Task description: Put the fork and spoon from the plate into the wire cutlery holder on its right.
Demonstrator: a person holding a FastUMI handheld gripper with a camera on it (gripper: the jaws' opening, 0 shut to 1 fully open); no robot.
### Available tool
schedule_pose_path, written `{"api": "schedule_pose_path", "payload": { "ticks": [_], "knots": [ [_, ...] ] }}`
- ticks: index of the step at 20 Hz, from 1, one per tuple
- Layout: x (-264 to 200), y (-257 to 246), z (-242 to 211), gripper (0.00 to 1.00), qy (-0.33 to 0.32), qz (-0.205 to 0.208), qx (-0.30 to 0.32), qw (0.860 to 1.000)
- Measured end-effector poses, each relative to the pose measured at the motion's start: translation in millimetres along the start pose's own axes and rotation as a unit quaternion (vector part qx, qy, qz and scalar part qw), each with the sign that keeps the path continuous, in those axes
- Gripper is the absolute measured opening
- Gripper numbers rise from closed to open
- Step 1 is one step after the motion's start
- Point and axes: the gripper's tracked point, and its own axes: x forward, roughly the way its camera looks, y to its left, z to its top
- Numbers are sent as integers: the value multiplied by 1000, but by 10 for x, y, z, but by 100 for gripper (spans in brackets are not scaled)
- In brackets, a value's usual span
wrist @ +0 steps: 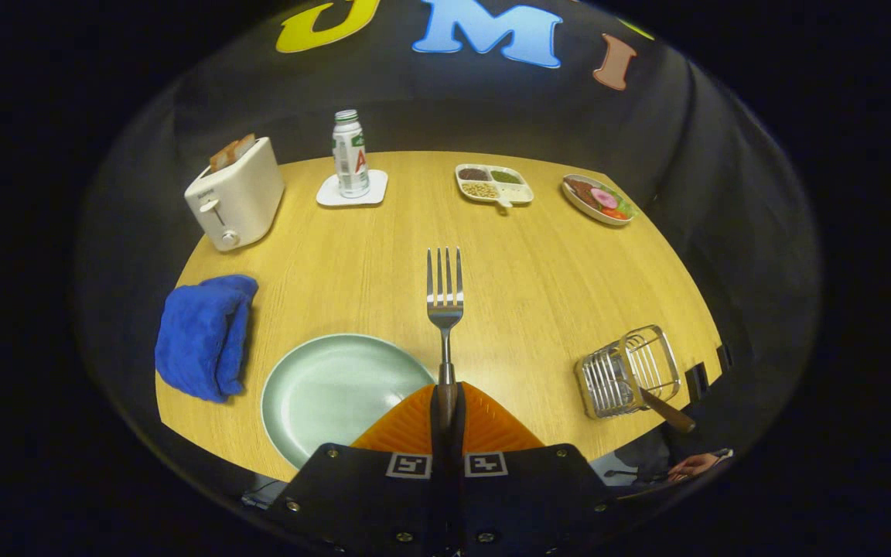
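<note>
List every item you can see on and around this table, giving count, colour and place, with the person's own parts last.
Fork: one, silver, clamped by its handle between the tool's fingers, tines pointing ahead.
Plate: one, pale green, left of the fingers.
Wire cutlery holder: one, silver, right of the plate, a brown handle sticking out.
Cloth: one, blue, left of the plate.
Toaster: one, white, far left.
Bottle: one, on a white coaster.
Divided dish: one, white, far side.
Food plate: one, far right.
Table: one, wooden.
Tool: one, shut on the fork.
</note>
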Motion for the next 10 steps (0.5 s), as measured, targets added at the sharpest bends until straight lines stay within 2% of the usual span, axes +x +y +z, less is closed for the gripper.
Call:
{"api": "schedule_pose_path", "payload": {
  "ticks": [10],
  "knots": [
    [-81, -1003, -42, 2, 28, -84, 101, 991]
  ]
}}
